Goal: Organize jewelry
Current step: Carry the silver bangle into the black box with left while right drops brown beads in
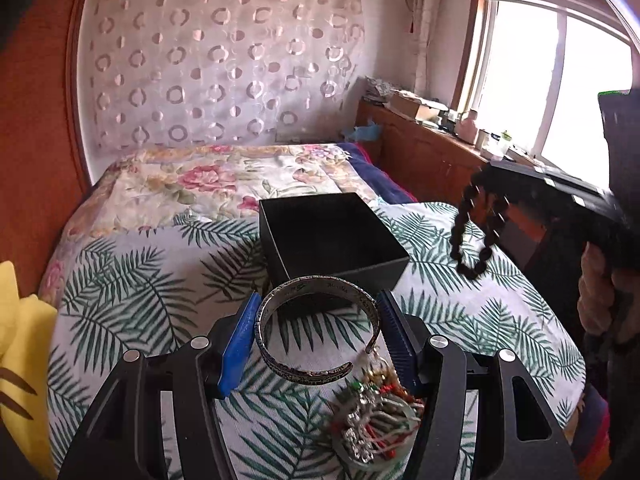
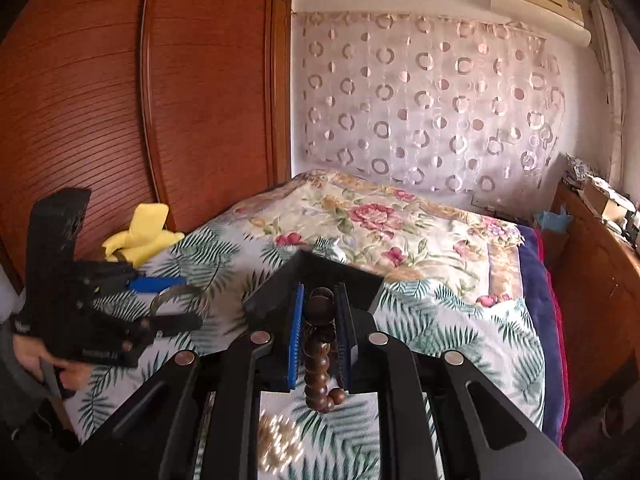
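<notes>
The left gripper is clamped on a silver cuff bracelet with unreadable engraving, held above the bed just before the black box, whose visible interior looks bare. A tangle of charms lies near the bed's front edge. The right gripper is clamped on a dark wooden bead bracelet over the bed's right side.

My left gripper clasping a silver cuff bangle between blue fingers, open black box just beyond on the leaf-print bed, tangled jewelry below, right gripper dangling dark beads.
</notes>
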Demonstrator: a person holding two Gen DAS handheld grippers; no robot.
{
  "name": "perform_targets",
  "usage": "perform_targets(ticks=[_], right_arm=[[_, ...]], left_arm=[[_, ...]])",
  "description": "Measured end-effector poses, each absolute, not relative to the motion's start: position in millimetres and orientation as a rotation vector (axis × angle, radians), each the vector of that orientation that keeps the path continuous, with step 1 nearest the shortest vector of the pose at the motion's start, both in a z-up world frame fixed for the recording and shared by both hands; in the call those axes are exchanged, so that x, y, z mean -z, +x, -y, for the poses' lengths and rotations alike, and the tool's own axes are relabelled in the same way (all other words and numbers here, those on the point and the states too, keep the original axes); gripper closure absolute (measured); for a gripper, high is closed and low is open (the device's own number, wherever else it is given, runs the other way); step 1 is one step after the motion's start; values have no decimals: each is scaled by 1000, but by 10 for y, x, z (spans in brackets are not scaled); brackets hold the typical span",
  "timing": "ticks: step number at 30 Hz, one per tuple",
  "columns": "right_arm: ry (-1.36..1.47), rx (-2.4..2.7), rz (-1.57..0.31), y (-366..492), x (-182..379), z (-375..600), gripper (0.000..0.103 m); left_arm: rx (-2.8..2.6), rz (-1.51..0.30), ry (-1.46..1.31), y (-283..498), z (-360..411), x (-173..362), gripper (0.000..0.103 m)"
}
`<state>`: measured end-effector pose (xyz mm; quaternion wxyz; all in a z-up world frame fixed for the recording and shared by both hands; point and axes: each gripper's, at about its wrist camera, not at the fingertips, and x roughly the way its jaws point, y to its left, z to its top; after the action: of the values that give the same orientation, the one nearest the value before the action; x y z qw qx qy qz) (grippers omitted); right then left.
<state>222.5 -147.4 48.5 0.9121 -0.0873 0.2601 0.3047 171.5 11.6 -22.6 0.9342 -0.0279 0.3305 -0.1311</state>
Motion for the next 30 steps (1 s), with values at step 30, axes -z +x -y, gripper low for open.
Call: perform_targets(ticks=[30], right_arm=[[-136,-613,-766,3031,144,1094,66]], left_arm=[[225,-714,-6,2493,139,363,46]])
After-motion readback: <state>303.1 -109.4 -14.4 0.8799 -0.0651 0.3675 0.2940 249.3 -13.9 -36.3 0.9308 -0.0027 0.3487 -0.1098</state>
